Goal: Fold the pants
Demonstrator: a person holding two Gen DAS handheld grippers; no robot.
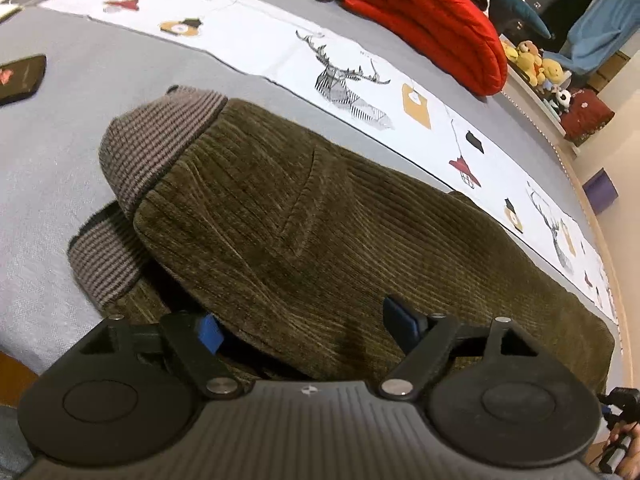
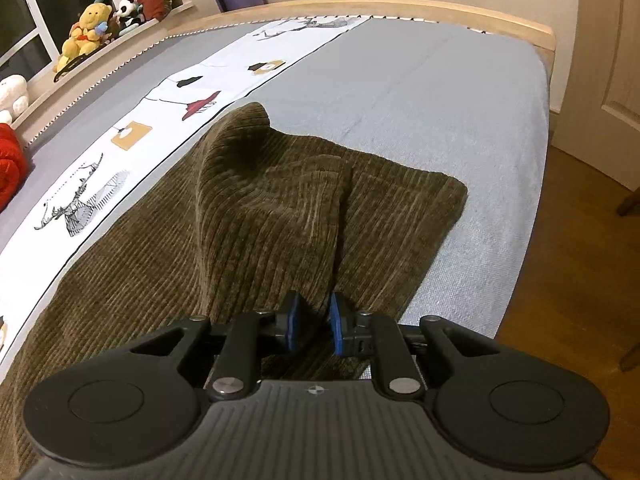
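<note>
Two forward views from hand-held grippers over a bed (image 1: 48, 168) covered in a grey-blue sheet.

Left wrist view: at far left a dark flat pouch (image 1: 20, 78) lies on the sheet. Toward the middle, olive-brown corduroy pants (image 1: 304, 216) lie folded on the bed, their grey striped ribbed cuffs (image 1: 160, 136) stacked at the left end. The left gripper (image 1: 308, 330) hovers at the near edge of the pants with its blue-padded jaws spread wide, clasping nothing. Behind the pants runs a white printed cloth strip (image 1: 280, 52) with deer and lantern drawings. At upper right sits a rolled red blanket (image 1: 432, 20), and beyond it plush toys (image 1: 528, 60) on a ledge.

Right wrist view: the same plush toys (image 2: 86, 28) at upper left, then the printed strip (image 2: 132, 132). In the centre the pants (image 2: 120, 260) spread across the bed (image 2: 440, 120), with one fold (image 2: 260, 200) pulled up into a ridge. The right gripper (image 2: 314, 320) pinches the near end of that ridge between nearly closed jaws. A wooden floor (image 2: 580, 280) shows at right.
</note>
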